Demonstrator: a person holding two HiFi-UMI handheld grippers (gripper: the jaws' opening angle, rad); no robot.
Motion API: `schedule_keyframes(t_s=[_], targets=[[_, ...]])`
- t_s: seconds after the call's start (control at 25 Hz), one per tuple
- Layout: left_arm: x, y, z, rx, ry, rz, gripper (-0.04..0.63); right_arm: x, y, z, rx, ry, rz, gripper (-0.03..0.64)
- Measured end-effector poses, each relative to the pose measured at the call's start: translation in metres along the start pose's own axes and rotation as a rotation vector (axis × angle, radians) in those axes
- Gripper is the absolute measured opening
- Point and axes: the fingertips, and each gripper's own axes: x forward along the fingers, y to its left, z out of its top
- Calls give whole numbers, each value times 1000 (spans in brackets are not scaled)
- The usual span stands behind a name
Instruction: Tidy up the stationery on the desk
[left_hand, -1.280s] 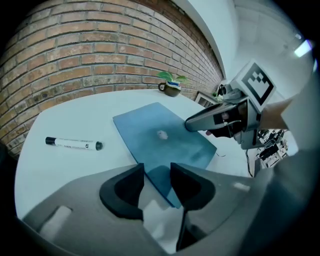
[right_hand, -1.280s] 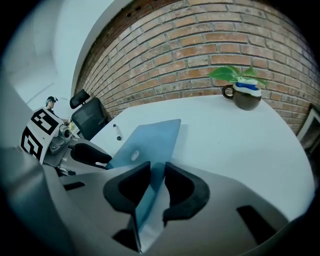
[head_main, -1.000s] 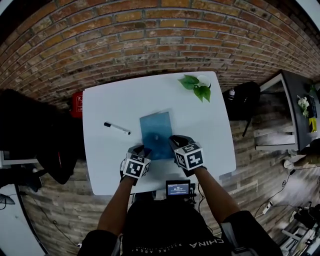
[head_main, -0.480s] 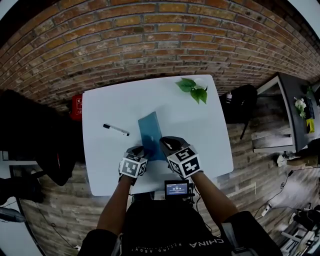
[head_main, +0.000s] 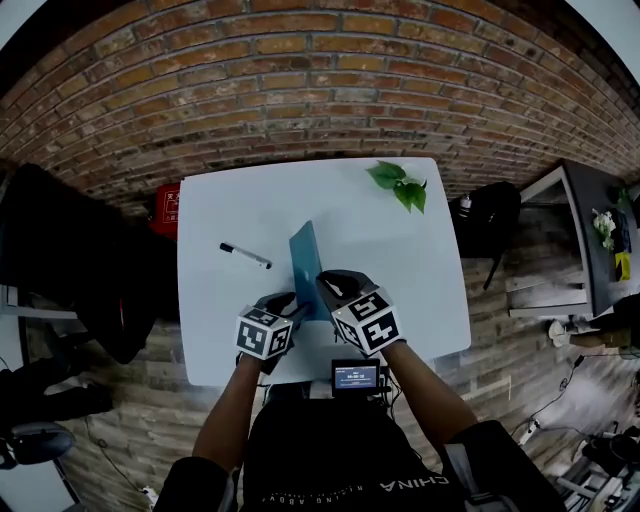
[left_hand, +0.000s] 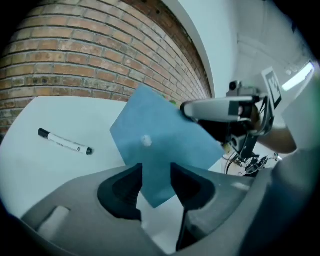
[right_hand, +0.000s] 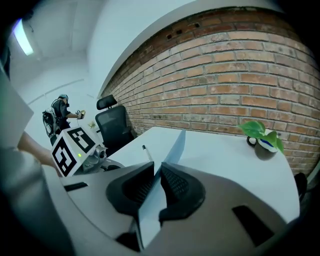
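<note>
A thin blue folder (head_main: 305, 262) stands tilted up on its edge over the white desk (head_main: 250, 200). My right gripper (head_main: 326, 287) is shut on its near edge; in the right gripper view the blue folder (right_hand: 173, 146) runs edge-on between the closed jaws of the right gripper (right_hand: 157, 175). My left gripper (head_main: 291, 306) is just left of it, open. In the left gripper view the blue folder (left_hand: 155, 137) faces me, its lower corner hanging between the spread jaws of the left gripper (left_hand: 156, 172). A black-and-white marker (head_main: 245, 256) lies on the desk to the left.
A small potted plant (head_main: 400, 183) sits at the desk's far right corner. A small device with a screen (head_main: 356, 377) is at the near edge. A brick wall runs behind the desk, and a black chair (right_hand: 112, 125) stands to the left.
The blue folder lay flat on the desk; my right gripper has swung it up onto its edge and moved left. The left gripper stays close beside it.
</note>
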Motion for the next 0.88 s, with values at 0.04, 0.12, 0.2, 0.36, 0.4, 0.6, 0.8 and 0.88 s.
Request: schedule_keyframes(t_s=[0.04, 0.12, 0.2, 0.36, 0.4, 0.6, 0.8, 0.88], targets=[[-5, -4, 6, -13, -23, -15, 173, 1, 2, 1, -4, 1, 3, 51], [-13, -13, 15, -14, -48, -39, 173, 3, 6, 3, -15, 3, 9, 51], [-20, -23, 23, -9, -61, -62, 173, 4, 10, 5, -22, 5, 18, 51], [-33, -36, 34, -17, -92, -85, 173, 7, 15, 8, -27, 9, 37, 51], [-36, -38, 36, -30, -101, -95, 173, 8, 16, 9, -27, 10, 42, 51], [-49, -56, 46, -57, -125, -127, 179, 11, 21, 10, -32, 16, 64, 52], [-46, -59, 48, -42, -56, -65, 191, 15, 30, 14, -43, 20, 95, 52], [-43, -54, 46, -43, -22, -20, 193, 16, 33, 16, -50, 19, 107, 54]])
